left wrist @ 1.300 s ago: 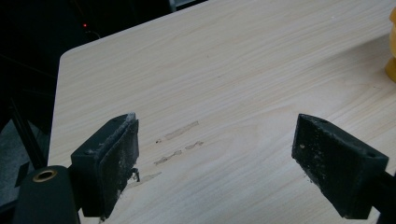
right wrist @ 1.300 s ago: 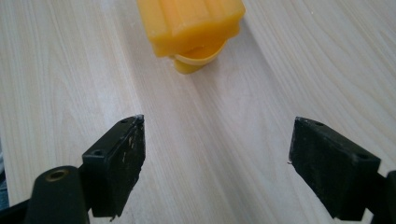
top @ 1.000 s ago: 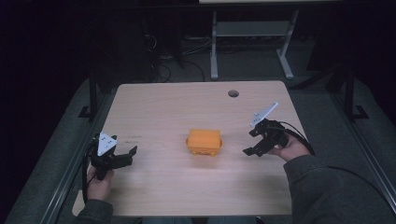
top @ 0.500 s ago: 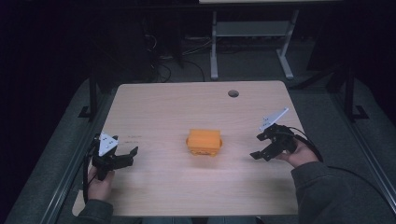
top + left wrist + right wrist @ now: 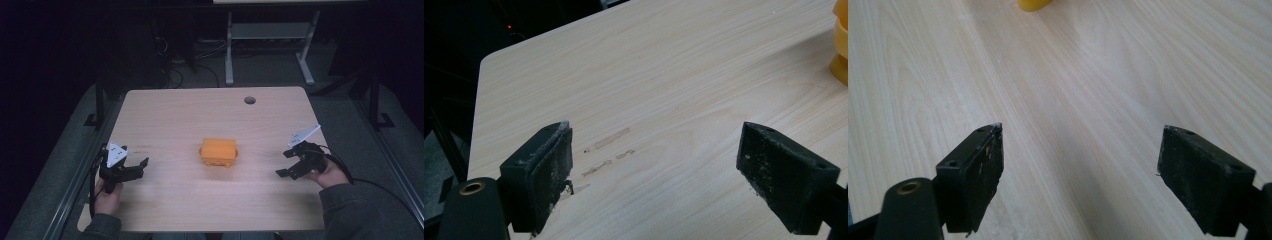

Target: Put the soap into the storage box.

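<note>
1. I see the orange box (image 5: 218,151) near the centre of the table (image 5: 175,115), a bit toward 6 o'clock from the middle. It is a small rectangular case, bright orange, w/ rounded corners, a flat top and a lower part that sticks out a little at the front side. It looks closed, but I cannot tell if there is a latch.
2. My left gripper (image 5: 132,170) is at approx. 8 o'clock on the table, held in the left hand (image 5: 107,195). The jaws are spread wide, nothing between them. In the left gripper view (image 5: 654,165) I see bare wood between the black pads (image 5: 544,172), and some short pale scratch marks (image 5: 609,150) on the surface just ahead of the left pad. A yellow-orange edge of the box (image 5: 840,45) is at 2 o'clock in this view, well apart from the jaws.
3. My right gripper (image 5: 289,162) is at approx. 4 o'clock, held in the right hand (image 5: 330,175), w/ the grey plate (image 5: 303,135) on top. Its jaws are also spread, holding nothing. In the right gripper view (image 5: 1078,170) there is bare wood between the pads (image 5: 980,170), and a small piece of the box (image 5: 1034,5) is at 12 o'clock, far off.
4. The box is between both grippers, touching neither.
5. A round hole (image 5: 249,100) is in the table at approx. 1 o'clock.
</note>
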